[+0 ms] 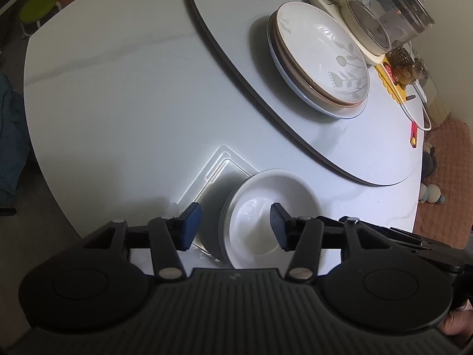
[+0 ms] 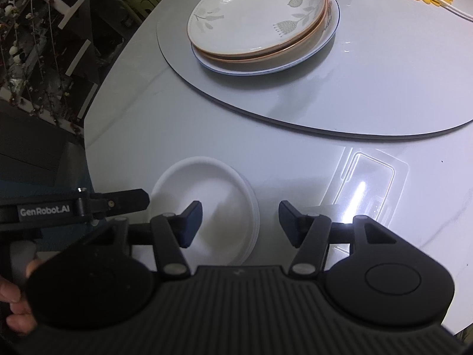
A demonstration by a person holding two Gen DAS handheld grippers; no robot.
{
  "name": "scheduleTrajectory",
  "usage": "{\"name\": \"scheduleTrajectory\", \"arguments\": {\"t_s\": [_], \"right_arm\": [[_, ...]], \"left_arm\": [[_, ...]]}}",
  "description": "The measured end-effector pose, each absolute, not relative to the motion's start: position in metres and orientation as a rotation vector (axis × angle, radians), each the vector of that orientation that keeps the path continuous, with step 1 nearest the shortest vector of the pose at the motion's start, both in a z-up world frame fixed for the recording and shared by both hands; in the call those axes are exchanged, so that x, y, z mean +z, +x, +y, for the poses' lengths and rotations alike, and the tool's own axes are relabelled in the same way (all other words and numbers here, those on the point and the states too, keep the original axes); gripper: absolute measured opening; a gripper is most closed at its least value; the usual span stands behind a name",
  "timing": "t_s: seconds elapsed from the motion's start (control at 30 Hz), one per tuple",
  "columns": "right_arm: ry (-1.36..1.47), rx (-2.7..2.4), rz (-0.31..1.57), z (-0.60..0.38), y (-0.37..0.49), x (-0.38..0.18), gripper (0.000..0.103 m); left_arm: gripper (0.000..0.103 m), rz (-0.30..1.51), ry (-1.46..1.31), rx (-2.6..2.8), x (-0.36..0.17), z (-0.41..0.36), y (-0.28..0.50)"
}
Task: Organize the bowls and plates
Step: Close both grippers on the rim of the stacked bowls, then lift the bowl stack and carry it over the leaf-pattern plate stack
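Note:
A stack of small white dishes (image 1: 266, 204) (image 2: 207, 189) sits near the table's front edge. My left gripper (image 1: 235, 226) hangs open just over it, one pad above the top dish's hollow and the other outside the stack's left side. My right gripper (image 2: 241, 222) is open too, its left pad over the hollow and its right pad beyond the stack's right rim. No pad presses on the dishes. A stack of larger plates (image 1: 319, 59) (image 2: 257, 20), the top one with a grey leaf pattern, rests on the turntable (image 1: 295, 142) (image 2: 354, 94).
A clear plastic tray (image 1: 220, 168) (image 2: 372, 183) lies beside the white stack. A glass kettle (image 1: 387, 14) on its base, a yellow mat with a figurine (image 1: 399, 74) and a white cable crowd the far side. A hand (image 2: 14, 295) holds the left tool's black bar (image 2: 74, 207).

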State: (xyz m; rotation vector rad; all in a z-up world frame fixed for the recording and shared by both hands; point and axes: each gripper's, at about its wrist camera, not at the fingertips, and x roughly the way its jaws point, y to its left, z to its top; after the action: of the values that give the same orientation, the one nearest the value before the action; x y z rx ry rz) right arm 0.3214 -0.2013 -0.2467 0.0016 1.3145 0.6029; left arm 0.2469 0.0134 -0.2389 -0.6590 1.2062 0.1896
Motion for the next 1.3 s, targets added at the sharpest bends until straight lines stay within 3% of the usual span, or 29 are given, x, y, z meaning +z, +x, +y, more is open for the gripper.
{"name": "scheduleTrajectory", "arguments": {"t_s": [0.37,0.6,0.77,0.9,1.3], "right_arm": [[0.065,0.495,1.276,-0.203,0.306,-0.269,0.058],[0.136,0.455,1.283,-0.209,0.297,-0.288,0.045],[0.177,0.424,1.283,-0.21,0.29,-0.3,0.033],[0.207,0.41,1.278,-0.208,0.287,-0.303,0.025],[0.206,0.383,1.277,-0.2,0.275,-0.273,0.023]], "left_arm": [[0.057,1.196,-0.594,0.063,-0.263,0.011,0.259],[0.055,1.2,-0.569,-0.016,-0.283,0.006,0.265],[0.041,1.219,-0.554,-0.06,-0.298,0.006,0.265],[0.036,1.217,-0.53,-0.078,-0.304,0.004,0.263],[0.036,1.184,-0.581,-0.096,-0.268,0.017,0.251]]}}
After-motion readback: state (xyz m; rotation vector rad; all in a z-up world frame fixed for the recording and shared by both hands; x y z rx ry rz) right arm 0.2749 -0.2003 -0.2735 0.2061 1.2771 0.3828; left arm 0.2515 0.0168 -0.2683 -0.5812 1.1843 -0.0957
